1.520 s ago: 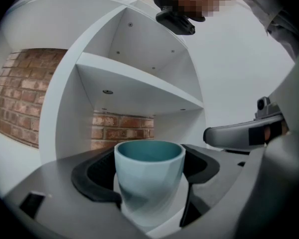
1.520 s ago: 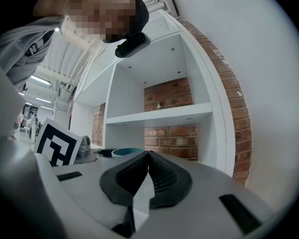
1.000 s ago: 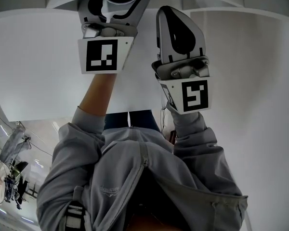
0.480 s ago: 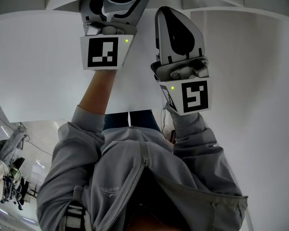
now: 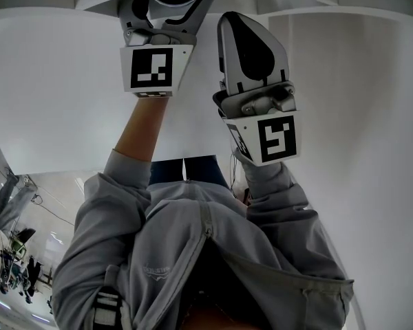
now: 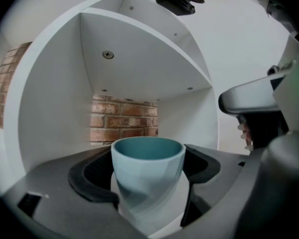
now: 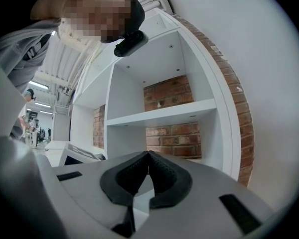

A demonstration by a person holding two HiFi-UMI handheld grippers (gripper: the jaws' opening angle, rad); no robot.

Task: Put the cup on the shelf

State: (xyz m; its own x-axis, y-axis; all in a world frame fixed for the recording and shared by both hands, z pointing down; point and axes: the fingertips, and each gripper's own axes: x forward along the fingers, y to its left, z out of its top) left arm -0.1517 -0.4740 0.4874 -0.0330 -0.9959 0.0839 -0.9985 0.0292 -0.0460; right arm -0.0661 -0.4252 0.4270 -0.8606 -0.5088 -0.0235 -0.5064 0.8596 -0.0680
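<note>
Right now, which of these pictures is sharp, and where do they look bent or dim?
Left gripper view: the cup is sharp, the brick wall behind it is slightly soft, and the edges of the shelf bow from the wide lens, with black corners. Right gripper view: even light, the same curving. Head view: flat bright light, no hard shadows, only the person's jacket is darker.

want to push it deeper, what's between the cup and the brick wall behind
Nothing shows: in the left gripper view the compartment is bare from the cup to the brick wall.
</note>
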